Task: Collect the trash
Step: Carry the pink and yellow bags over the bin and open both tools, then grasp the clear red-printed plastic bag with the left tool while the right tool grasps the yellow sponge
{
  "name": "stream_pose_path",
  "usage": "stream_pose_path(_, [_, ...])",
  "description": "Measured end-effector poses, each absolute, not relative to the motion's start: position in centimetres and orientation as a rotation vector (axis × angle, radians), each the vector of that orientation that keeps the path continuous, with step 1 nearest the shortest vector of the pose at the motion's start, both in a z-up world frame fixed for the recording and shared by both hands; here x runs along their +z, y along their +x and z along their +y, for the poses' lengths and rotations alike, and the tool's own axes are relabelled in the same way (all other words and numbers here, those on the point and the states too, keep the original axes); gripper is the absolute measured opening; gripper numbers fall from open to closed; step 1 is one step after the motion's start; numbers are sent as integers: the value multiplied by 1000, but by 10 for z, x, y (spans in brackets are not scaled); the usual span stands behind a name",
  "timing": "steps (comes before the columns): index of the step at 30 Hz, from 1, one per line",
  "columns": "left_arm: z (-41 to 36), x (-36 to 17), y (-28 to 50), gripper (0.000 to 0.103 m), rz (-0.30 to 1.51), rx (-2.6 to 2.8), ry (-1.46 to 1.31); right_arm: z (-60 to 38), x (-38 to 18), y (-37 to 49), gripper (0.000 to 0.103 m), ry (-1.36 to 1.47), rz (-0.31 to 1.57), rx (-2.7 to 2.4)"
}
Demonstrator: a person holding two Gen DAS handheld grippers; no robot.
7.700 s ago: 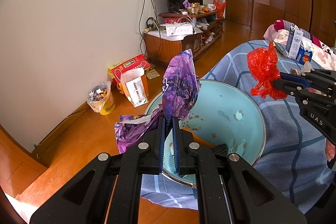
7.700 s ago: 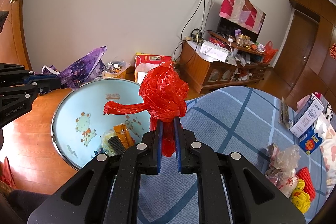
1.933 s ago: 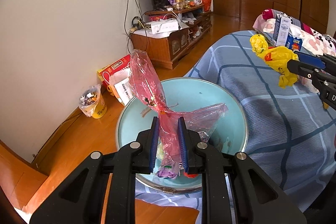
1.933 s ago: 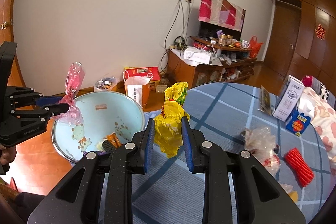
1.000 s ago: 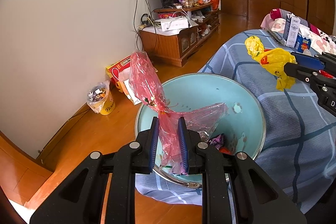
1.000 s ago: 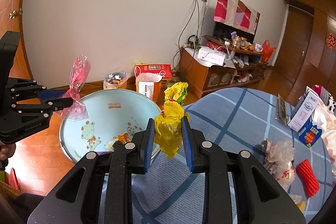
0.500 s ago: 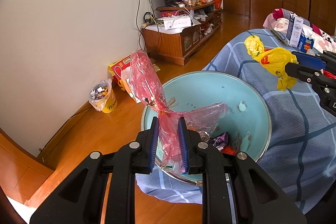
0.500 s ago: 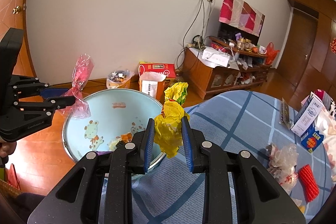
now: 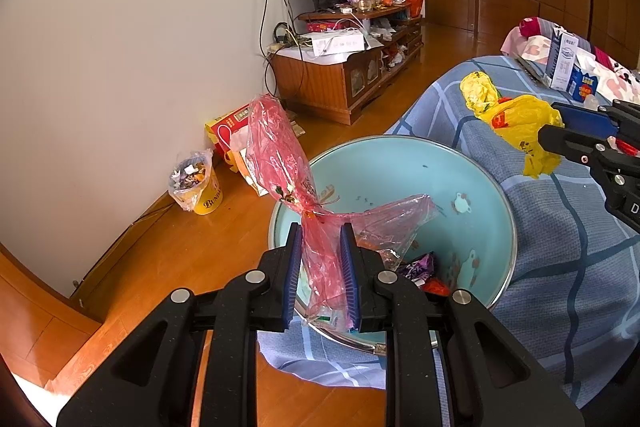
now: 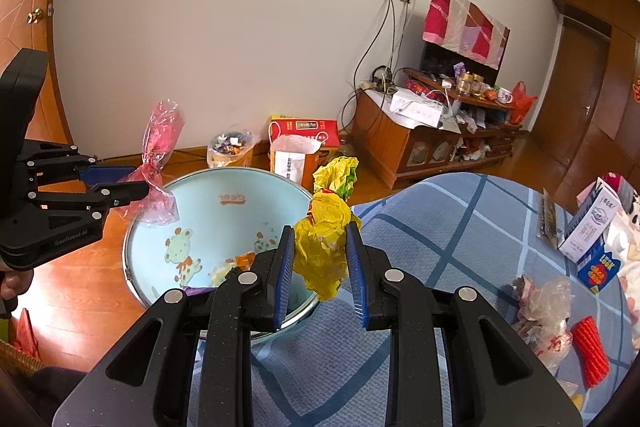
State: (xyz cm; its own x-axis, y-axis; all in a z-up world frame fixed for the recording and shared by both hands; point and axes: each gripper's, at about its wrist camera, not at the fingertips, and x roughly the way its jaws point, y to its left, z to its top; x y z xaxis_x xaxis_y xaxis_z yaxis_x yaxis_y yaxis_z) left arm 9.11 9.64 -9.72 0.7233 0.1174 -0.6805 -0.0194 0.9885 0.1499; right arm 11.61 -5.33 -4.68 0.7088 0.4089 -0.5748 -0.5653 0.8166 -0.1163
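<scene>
The pink plastic bag (image 9: pixel 288 183) stands nearly upright in the left gripper (image 9: pixel 319 267), its long axis running from the crumpled bottom between the blue pads up to a puffed top that leans slightly away toward the wall, with a second flap trailing sideways over the basin. The jaws are narrowed on its twisted waist, clenched on the film, and the bag hangs over the near rim of the light blue basin (image 9: pixel 472 163), which sits at the edge of the bench (image 9: pixel 560 267) covered in a blue checked cloth. In the basin's bottom lie a few wrappers (image 9: pixel 420 267), purple and red among them. The right gripper (image 10: pixel 320 259) holds a yellow plastic bag (image 10: pixel 324 235), wadded into a lump whose long axis is also roughly vertical, a green-tinged tuft rising at the top and a tail hanging below the pads; its jaws are part closed and pressed on both sides of the wad. This bag is held above the bench just beside the basin's rim, on the cloth side. Farther along the bench, toward its far right edge, rest a clear crumpled bag (image 10: pixel 544 303), a red ribbed piece (image 10: pixel 590 351) and a carton (image 10: pixel 592 223).
</scene>
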Motion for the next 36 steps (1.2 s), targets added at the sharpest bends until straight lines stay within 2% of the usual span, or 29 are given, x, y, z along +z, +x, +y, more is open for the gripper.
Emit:
stream_pose_path(15, [93, -95, 88, 23, 761, 61, 137, -43, -48, 116, 28, -311, 568, 568])
stream_pose_path(17, [92, -96, 88, 30, 759, 55, 135, -42, -49, 117, 31, -309, 568, 572])
stream_pose_path(20, [87, -96, 86, 44, 755, 41, 142, -43, -51, 119, 46, -296, 572, 572])
stream_pose_path(27, [74, -100, 83, 55, 758, 8, 159, -47, -54, 119, 55, -277, 573, 561])
stream_pose_path(32, [72, -105, 84, 70, 764, 15, 148, -60, -53, 114, 56, -272, 575, 525])
stream_pose_path(36, [64, -113, 88, 70, 779, 6, 142, -94, -50, 105, 60, -261, 586, 436])
